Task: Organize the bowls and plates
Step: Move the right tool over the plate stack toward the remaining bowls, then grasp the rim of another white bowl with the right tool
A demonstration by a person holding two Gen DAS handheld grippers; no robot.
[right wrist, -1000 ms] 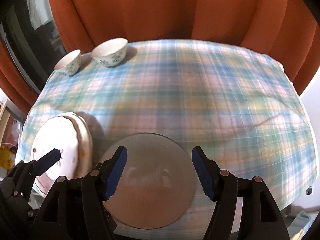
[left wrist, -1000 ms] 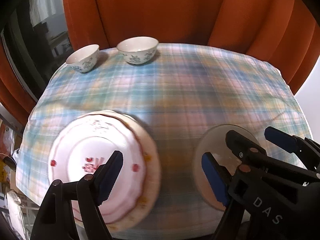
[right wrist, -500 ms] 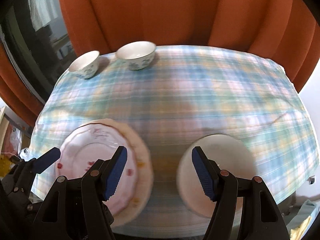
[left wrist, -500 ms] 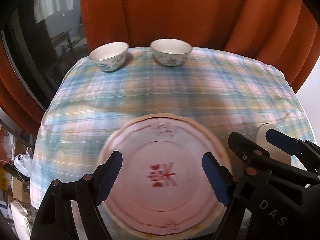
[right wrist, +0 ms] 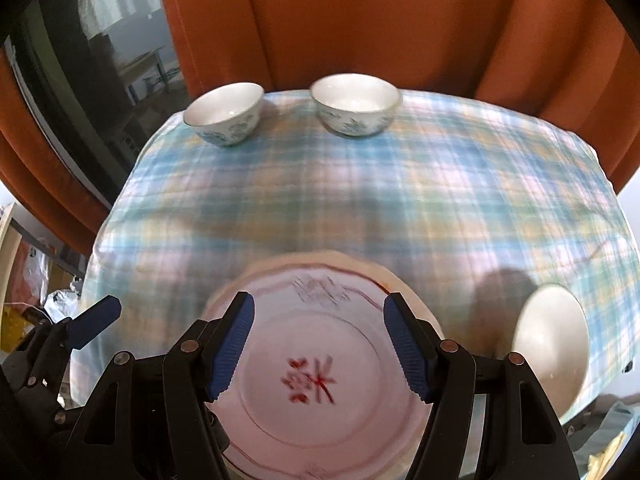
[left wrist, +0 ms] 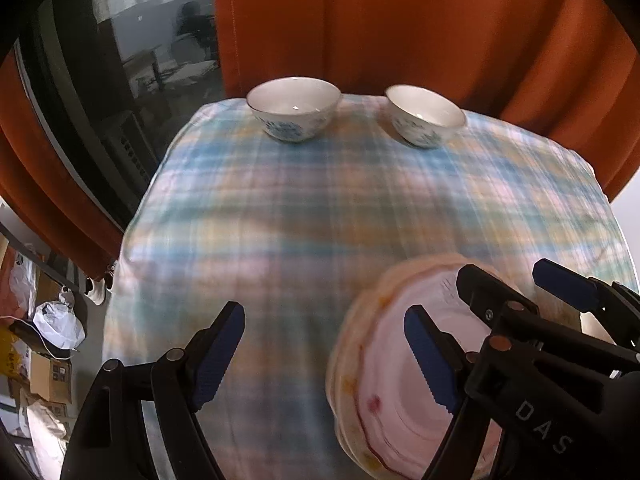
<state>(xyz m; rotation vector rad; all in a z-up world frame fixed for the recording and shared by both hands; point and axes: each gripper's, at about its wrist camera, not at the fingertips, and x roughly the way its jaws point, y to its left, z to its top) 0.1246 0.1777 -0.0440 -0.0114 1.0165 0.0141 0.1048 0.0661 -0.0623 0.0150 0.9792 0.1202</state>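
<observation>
Right gripper [right wrist: 318, 346]: jaws spread, nothing between the blue pads [right wrist: 232, 344]; it hangs above the pink plate with no contact visible. Its black frame hides the plate's near left and right rim.

Left gripper [left wrist: 324, 354]: jaws spread, empty, over bare cloth at the near left of the tabletop. In the right wrist view only one blue pad and part of its frame show at the lower left; the rest is cut off.

Pink plate [right wrist: 316, 384]: at the near edge of the tabletop, red motif in the centre, faint red-brown drawing on the far rim, blurred. It lies on a cream plate [right wrist: 404, 288], of which only a crescent of rim shows on the far and right side. How many plates make up the stack cannot be told. In the left wrist view the stack is blurred and half covered by the right gripper's frame.

White plate [right wrist: 554, 340]: near right corner of the tabletop, apart from the stack; its near edge is cut by the gripper frame, and its shape is distorted by the lens.

Tablecloth [right wrist: 400, 184]: pastel plaid, covers the whole tabletop, pattern smeared.

Left bowl [right wrist: 224, 114] and right bowl [right wrist: 355, 104]: white with blue floral print, upright, side by side but apart at the far edge, toward the far left corner.

Orange curtain [right wrist: 360, 20]: behind the tabletop. Dark window [right wrist: 80, 80] at left, reflections indistinct.
</observation>
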